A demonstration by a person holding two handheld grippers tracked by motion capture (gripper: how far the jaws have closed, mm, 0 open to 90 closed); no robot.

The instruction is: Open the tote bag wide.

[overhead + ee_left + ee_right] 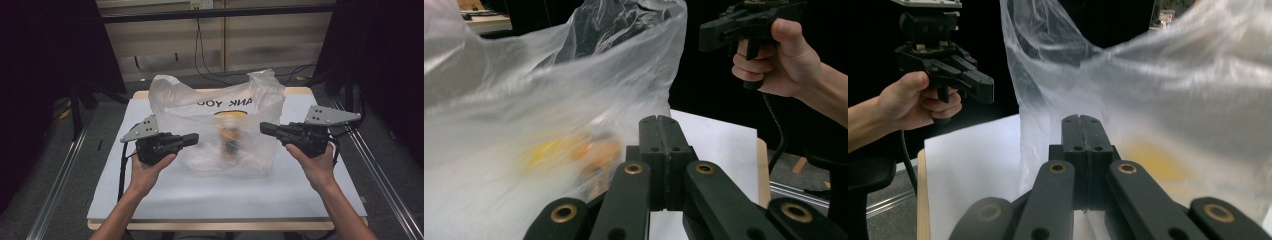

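A clear plastic bag [220,120] with black lettering stands in the middle of the white table top [225,190], holding orange and yellow items [230,135]. My left gripper [195,138] is shut and empty, its tip just left of the bag. From the right, my right gripper [263,128] points at the bag, shut and empty too. In the left gripper view the closed jaws sit beside the bag [524,125], with the right gripper [724,30] farther off. In the right gripper view the bag [1158,100] fills the right side, and the left gripper [975,85] is held at upper left.
Dark curtains flank the table on both sides. Metal rails [60,170] run along the floor left and right. Cables [205,55] hang down the back wall behind the table. Bare white surface lies in front of the bag.
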